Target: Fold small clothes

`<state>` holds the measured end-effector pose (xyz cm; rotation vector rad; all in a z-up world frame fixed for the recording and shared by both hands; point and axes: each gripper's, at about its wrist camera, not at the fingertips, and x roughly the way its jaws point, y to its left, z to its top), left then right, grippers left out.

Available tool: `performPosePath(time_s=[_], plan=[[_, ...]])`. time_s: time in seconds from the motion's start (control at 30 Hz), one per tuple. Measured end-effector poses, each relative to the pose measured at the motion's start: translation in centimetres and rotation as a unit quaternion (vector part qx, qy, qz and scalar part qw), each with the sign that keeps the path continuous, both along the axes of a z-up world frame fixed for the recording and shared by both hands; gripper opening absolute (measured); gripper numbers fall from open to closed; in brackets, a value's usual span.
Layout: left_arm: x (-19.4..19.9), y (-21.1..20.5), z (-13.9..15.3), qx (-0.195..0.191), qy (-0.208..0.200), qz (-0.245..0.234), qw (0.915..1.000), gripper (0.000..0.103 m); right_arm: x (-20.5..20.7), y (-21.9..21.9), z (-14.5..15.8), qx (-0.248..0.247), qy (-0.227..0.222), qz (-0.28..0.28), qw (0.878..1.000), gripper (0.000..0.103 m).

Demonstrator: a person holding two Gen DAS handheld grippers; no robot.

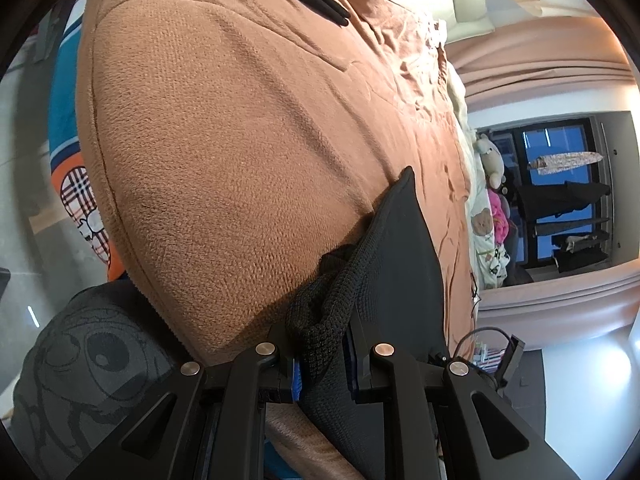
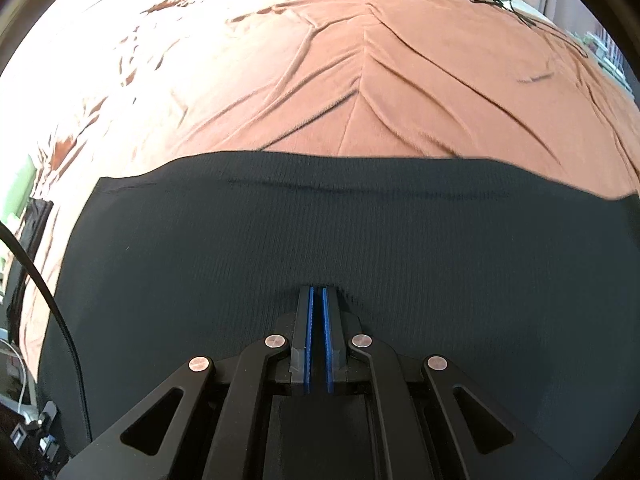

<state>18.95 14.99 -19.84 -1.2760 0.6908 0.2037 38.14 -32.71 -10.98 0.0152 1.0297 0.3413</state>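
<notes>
While the black knit garment lies spread across the brown blanket on the bed, the left tool clamps a bunched edge of it, and the right tool, pads together, rests on its flat middle.

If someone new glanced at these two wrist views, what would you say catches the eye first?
Most likely the black knit garment, spread dark and wide over the rust-orange bedspread in the right wrist view, with the right gripper shut at its near edge. In the left wrist view, the left gripper is clamped on a bunched wad of the same black fabric, against a brown fleece blanket filling the frame.
</notes>
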Motion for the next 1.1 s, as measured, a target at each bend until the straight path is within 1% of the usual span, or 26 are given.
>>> performPosePath(time_s=[0.2,0.33,0.5,0.57,0.73,1.0,1.1], plan=[[-0.1,0.0,-0.1,-0.001,-0.001,0.0,1.0,0.017,1.9,1.5,-0.5,0.0,0.003,-0.012,1.0,0.001],[-0.3,0.1,-0.3,-0.008,-0.004,0.005,0.9999,0.017,3.4,1.9,-0.4,-0.003,-0.003,-0.015,1.0,0.001],[-0.4,0.3,-0.5,-0.011,-0.006,0.003,0.9999,0.015,3.4,1.8,0.0,-0.011,0.003,-0.017,1.0,0.001],[-0.4,0.3,-0.5,-0.009,-0.005,0.001,0.9999,0.014,2.8,2.0,0.2,-0.017,0.006,-0.008,1.0,0.002],[-0.4,0.3,-0.5,-0.012,-0.008,0.0,0.9999,0.013,0.6,0.8,0.6,-0.008,0.016,-0.001,1.0,0.001],[-0.6,0.3,-0.7,-0.021,-0.014,-0.002,0.9997,0.013,-5.1,-0.3,0.2,-0.004,0.02,0.033,0.999,0.002],[-0.6,0.4,-0.7,-0.023,-0.016,-0.005,0.9996,0.013,-7.4,-0.5,-0.1,-0.009,0.01,0.044,0.999,0.002]])
